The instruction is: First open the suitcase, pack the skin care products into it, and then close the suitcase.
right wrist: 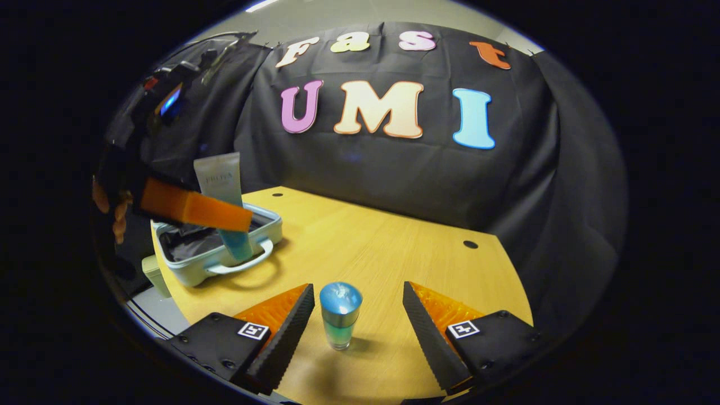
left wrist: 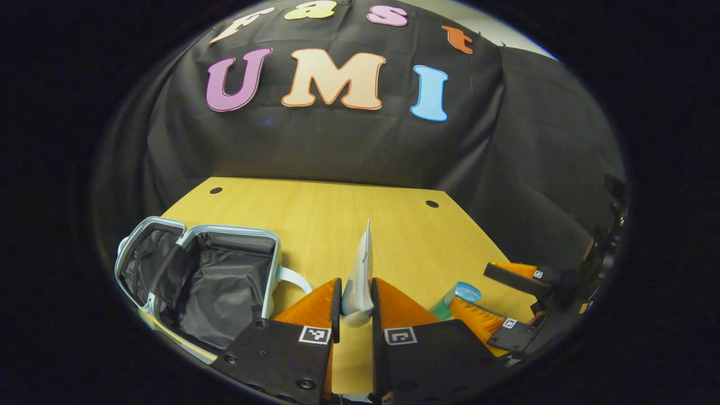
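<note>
Holding a tube [left wrist: 360, 275] above the wooden table [left wrist: 337, 214], beside the open suitcase [left wrist: 208, 281]
The suitcase lies near the table's left edge, dark lining showing, handle toward the tube; nothing stands between them. The left gripper [left wrist: 355, 315] is clamped on the tube, both fingers pressing its lower part. The right gripper [right wrist: 355, 323] stands wide apart around an upright blue-capped bottle [right wrist: 340, 315], touching nothing. Black cloth walls the booth behind
</note>
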{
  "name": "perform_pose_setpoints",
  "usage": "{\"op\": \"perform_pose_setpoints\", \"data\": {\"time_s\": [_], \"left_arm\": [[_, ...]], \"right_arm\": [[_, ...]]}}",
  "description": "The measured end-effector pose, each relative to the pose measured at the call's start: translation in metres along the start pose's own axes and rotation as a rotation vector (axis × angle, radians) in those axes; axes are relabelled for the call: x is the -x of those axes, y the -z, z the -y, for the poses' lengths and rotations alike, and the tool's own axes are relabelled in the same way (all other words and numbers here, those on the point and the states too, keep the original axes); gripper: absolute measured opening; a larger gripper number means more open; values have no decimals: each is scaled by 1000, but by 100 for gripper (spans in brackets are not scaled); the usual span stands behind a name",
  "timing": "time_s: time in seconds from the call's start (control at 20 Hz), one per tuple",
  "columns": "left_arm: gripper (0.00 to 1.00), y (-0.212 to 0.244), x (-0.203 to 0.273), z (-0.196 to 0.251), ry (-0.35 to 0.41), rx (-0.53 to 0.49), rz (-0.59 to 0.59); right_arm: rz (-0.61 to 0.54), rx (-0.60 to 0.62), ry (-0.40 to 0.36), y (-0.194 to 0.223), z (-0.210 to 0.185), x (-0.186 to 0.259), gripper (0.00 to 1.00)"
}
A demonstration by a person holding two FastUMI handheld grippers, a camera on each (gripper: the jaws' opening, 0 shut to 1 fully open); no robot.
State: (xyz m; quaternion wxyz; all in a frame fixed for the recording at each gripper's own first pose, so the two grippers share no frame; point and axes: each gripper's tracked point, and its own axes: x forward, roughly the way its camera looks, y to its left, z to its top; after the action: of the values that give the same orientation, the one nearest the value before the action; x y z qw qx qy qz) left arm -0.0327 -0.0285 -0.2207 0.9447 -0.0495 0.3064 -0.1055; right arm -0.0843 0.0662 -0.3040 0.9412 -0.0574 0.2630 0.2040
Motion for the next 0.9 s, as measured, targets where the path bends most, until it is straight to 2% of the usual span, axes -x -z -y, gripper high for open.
{"op": "perform_pose_setpoints", "data": {"time_s": [0.2, 0.3, 0.35, 0.45, 0.6, 0.9], "left_arm": [[20, 5, 12, -17, -56, 13, -16], [20, 6, 17, -28, -87, 6, -21], [20, 8, 20, -35, -104, 5, -26], [20, 12, 23, -47, -133, 14, -41], [20, 19, 28, -75, -177, 21, -73], [20, 34, 40, -158, -267, -3, -182]], "right_arm": [[-83, -4, -65, 36, -15, -14, 96], [-121, -33, -117, 44, -25, -17, 87], [-115, -33, -93, 40, -20, -19, 75], [-129, -56, -103, 38, -19, -20, 47], [-158, -75, -126, 38, -25, -22, 46], [-141, -122, -179, -16, -62, -16, 46]]}}
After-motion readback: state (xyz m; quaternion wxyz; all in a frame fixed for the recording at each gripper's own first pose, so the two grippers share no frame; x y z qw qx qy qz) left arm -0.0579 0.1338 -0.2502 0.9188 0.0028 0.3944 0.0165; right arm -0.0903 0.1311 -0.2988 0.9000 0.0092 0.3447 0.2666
